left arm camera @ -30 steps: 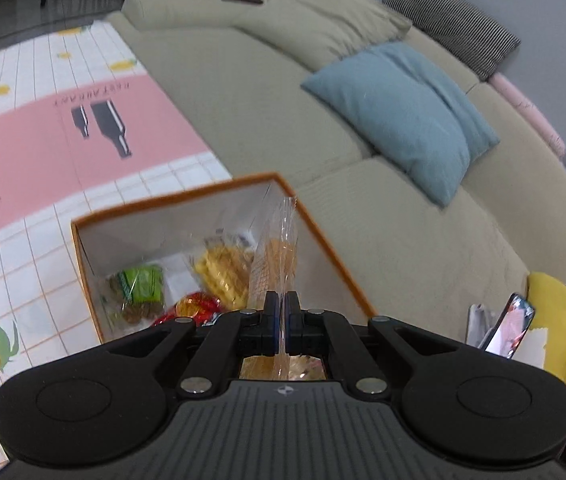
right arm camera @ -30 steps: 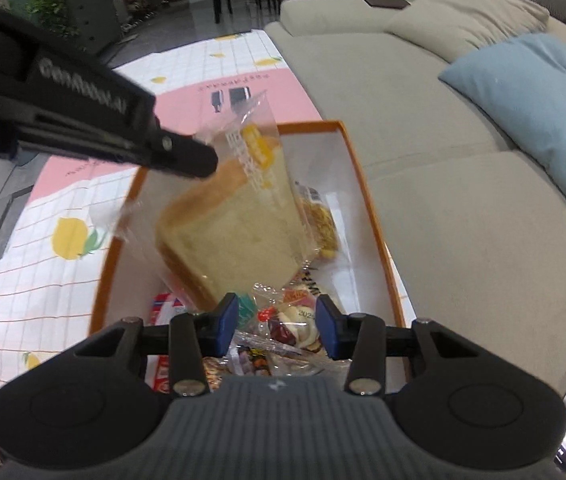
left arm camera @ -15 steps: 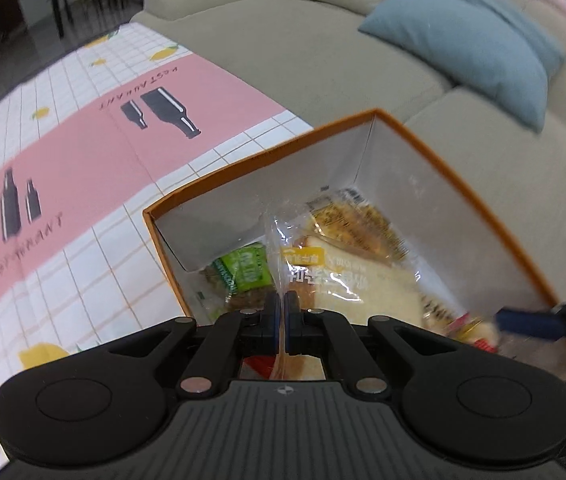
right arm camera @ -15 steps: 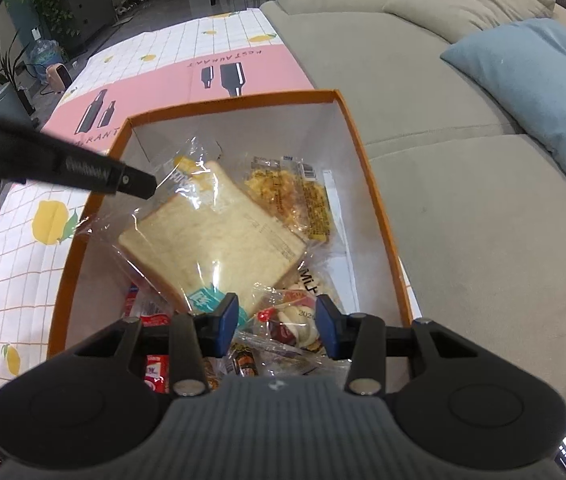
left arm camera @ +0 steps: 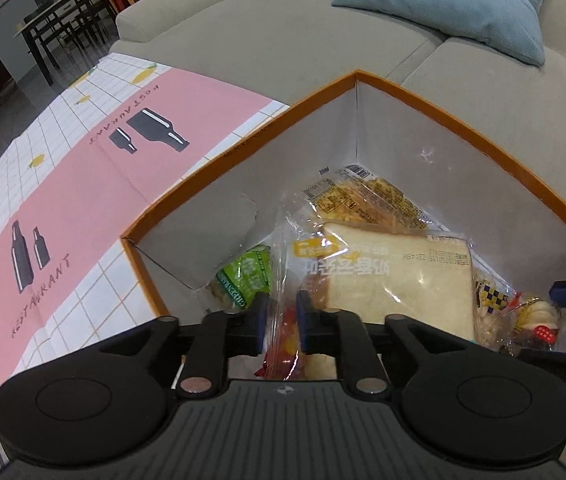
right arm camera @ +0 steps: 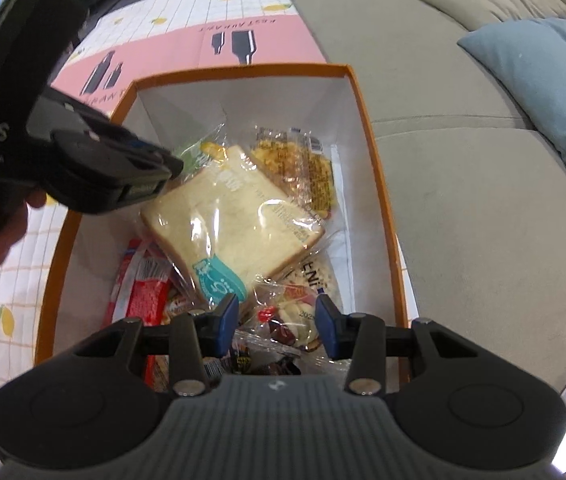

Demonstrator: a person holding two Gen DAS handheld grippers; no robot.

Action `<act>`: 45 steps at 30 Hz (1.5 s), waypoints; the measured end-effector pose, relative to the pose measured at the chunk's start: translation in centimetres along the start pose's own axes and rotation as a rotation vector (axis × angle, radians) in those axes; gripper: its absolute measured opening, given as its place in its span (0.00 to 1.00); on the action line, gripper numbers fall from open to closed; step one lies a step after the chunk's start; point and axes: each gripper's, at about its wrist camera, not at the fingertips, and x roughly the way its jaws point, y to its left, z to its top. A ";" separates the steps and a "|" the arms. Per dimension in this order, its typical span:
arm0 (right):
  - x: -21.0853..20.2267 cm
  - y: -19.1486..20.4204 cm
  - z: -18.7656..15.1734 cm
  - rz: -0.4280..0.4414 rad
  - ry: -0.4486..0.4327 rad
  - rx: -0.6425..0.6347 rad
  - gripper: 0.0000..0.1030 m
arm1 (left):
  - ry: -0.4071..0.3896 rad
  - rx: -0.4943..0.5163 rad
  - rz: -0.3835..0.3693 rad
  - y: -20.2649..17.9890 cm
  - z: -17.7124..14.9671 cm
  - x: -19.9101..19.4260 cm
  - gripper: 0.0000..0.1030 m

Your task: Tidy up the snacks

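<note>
Since a second ago you have lowered the bagged bread slice [right arm camera: 231,220] from above the orange box [left arm camera: 435,94] down onto the snacks inside it, and your left gripper [left arm camera: 281,322] has parted its jaws — the wrapper's sealed edge sits loose between them, no longer pinched. Your right gripper [right arm camera: 277,322] hangs released too, holding nothing, over the near end of the box above small wrapped candies [right arm camera: 283,320]. Inside the box the bread lies flat in the middle; a yellow snack pack [right arm camera: 303,168] lies against the far wall, a green packet [left arm camera: 247,276] in the far-left corner, a red packet [right arm camera: 143,296] by the left wall. To finish well, draw the left gripper straight back and up — the film may snag a finger [left arm camera: 261,320] and tip the slice.
</note>
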 end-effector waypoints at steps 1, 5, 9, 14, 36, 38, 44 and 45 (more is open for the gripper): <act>0.1 0.1 0.0 -0.002 0.009 -0.009 0.40 | -0.006 0.001 -0.004 0.1 0.0 -0.2 0.18; 0.5 0.3 -0.1 -0.018 0.039 -0.052 0.40 | -0.034 -0.006 -0.036 0.5 -0.4 -2.0 0.24; 0.8 0.2 -0.1 -0.022 0.074 -0.073 0.40 | -0.058 -0.033 -0.070 1.1 -1.1 -3.7 0.26; 1.5 -0.1 -0.2 -0.018 0.111 -0.077 0.39 | -0.075 -0.075 -0.095 1.8 -2.2 -5.7 0.29; -0.4 1.4 0.4 -0.044 0.068 -0.135 0.22 | -0.078 -0.189 -0.061 3.6 -7.3 -10.7 0.36; -0.2 1.2 0.8 -0.014 0.063 -0.102 0.21 | -0.080 -0.200 -0.052 3.8 -7.8 -11.3 0.36; 2.1 1.3 0.2 -0.052 0.160 -0.118 0.06 | -0.079 -0.238 -0.020 4.4 -9.3 -12.8 0.36; 2.4 1.2 0.0 -0.060 0.171 -0.113 0.04 | -0.079 -0.243 -0.015 4.4 -9.6 -13.0 0.36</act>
